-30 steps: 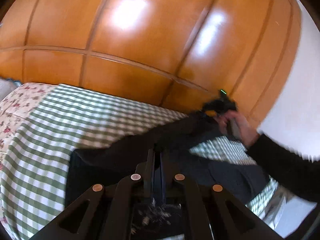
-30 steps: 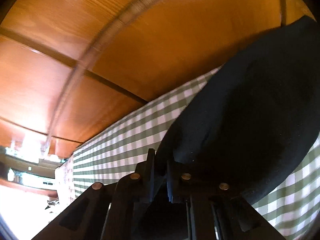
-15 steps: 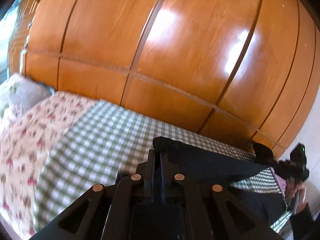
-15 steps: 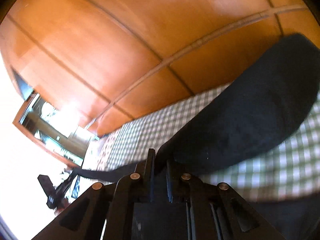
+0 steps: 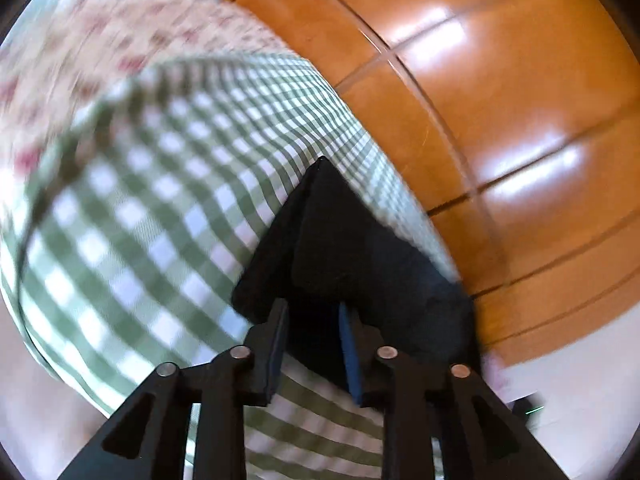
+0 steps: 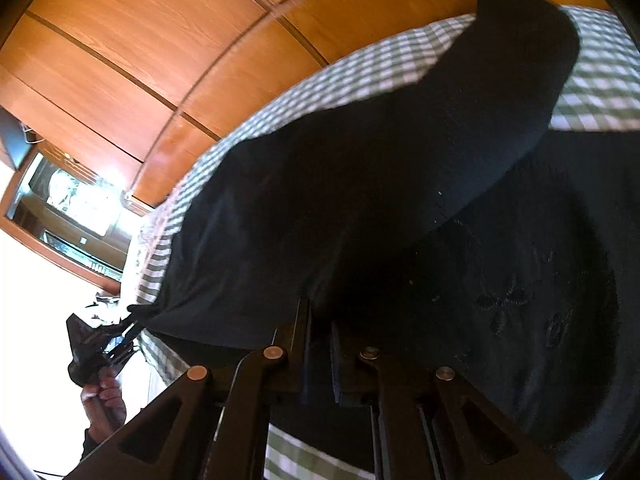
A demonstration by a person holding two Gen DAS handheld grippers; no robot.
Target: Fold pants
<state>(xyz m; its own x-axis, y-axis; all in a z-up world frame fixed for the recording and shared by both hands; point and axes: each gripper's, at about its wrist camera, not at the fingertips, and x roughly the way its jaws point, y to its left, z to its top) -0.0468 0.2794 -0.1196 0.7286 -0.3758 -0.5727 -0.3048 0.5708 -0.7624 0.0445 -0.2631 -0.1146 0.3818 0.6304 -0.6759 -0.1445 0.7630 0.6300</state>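
On top of the green checked bedspread (image 5: 160,208) is where the black pants (image 6: 360,168) are, draped across it with the wooden wardrobe (image 5: 500,100) right behind. Honest take on the risks at this point.

Left gripper (image 5: 314,344) has its jaws opening, blue pads apart, with a folded corner of the pants lying between them but not pressed by them. That corner looks doubled over and a bit peaked rather than flat on the bedspread, so I'd guess it could slump or unroll once nothing pins it, and the fold edge ends up crooked.

Right gripper (image 6: 320,340) is pretty much pressed together and pinching the cloth, with a big swell of fabric hanging off it above the bedspread. If that one drags sideways while the other end is loose, the whole layer probably slides and bunches instead of laying over neatly.

Also, from the right wrist view, the left hand (image 6: 102,396) sits off the edge of the bedspread, so the released end is close to the edge and might slip off.
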